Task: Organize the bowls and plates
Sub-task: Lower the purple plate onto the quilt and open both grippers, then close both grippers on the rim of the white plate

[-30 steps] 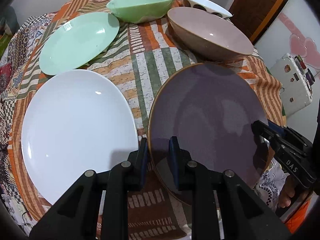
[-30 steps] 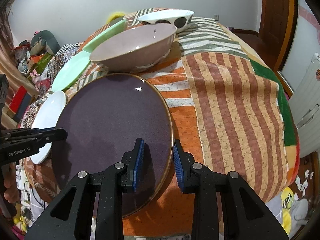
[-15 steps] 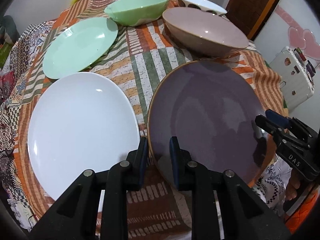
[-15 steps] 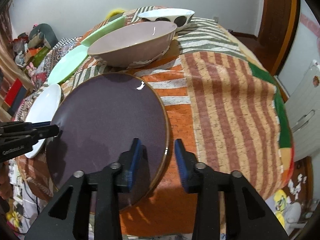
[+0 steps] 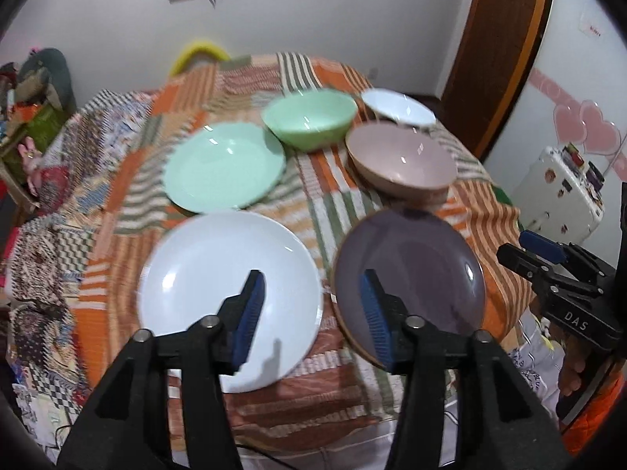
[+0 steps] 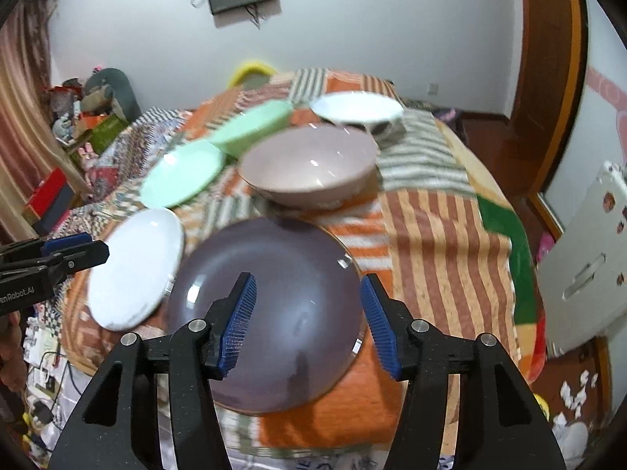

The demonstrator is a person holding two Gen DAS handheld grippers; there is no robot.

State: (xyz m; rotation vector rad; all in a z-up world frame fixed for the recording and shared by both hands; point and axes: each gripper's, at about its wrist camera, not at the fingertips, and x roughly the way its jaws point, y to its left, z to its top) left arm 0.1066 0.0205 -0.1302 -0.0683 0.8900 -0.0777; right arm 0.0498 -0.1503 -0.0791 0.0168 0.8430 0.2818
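Patchwork-cloth table [image 5: 321, 180] carries all crockery. Purple plate [image 6: 270, 313] flat at near edge, directly below right gripper [image 6: 307, 323], nearer than left gripper [image 5: 313, 313]; white plate [image 5: 231, 293] just beside. Both grippers' jaws just been opening, now half-spread, nothing between pads. Pink bowl [image 6: 309, 168] behind.

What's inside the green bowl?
Nothing shows inside the green bowl: just its shiny green bottom in the left wrist view. The picture is blurry, so tiny crumbs could be missed. What lies under it on the cloth is covered.
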